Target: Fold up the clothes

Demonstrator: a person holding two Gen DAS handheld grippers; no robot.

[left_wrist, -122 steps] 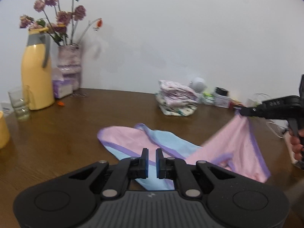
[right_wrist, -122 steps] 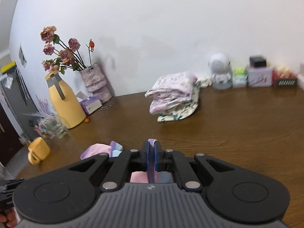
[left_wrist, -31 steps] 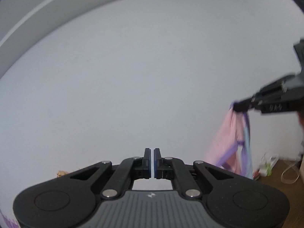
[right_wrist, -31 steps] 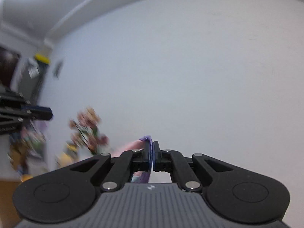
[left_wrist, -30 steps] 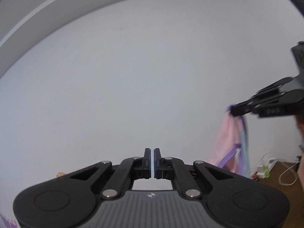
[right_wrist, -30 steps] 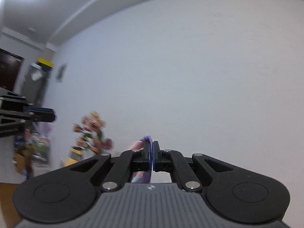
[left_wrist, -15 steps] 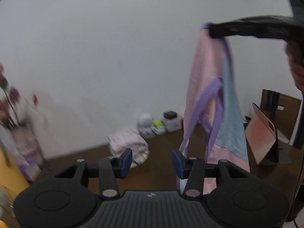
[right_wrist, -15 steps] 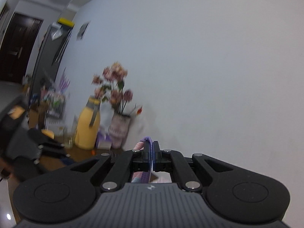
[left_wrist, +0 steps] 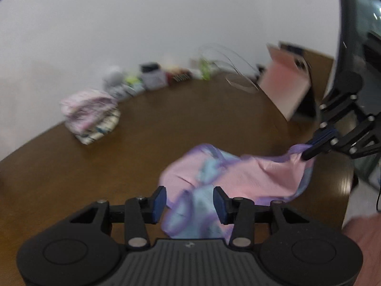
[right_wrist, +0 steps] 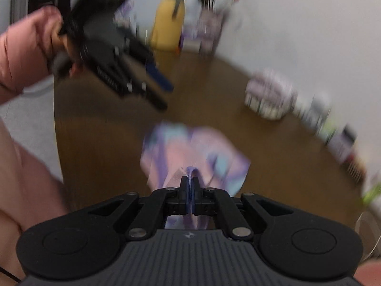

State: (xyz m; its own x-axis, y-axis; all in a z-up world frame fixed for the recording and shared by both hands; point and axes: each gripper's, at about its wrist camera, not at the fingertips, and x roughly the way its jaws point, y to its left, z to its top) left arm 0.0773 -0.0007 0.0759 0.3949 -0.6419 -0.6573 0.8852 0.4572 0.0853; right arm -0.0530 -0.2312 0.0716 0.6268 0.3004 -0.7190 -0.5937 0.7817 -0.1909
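Low in the centre of the left wrist view, our pink, blue and purple garment (left_wrist: 228, 178) lies crumpled on the brown table (left_wrist: 142, 147), one purple-edged corner lifted toward the right edge of the frame; we judge it light, thin and limp, likely to sag and bunch wherever it is not held, and not fragile; the purple bound edges look the firmest places to take hold, at a corner or along a hem.

Our right gripper (right_wrist: 189, 191) has its fingers pressed together on a fold of that purple edging, and the cloth trails from it down to the table; in the left wrist view the same gripper (left_wrist: 309, 149) shows at the right edge, pinching the raised corner.

Our left gripper (left_wrist: 189, 202) is spread wide, holding nothing; its blue pads (left_wrist: 159, 201) stand either side of the near end of the garment, though blur keeps us from telling whether they touch it.

Toward the upper left of that frame, a stack of folded clothes (left_wrist: 90, 116) sits well apart.
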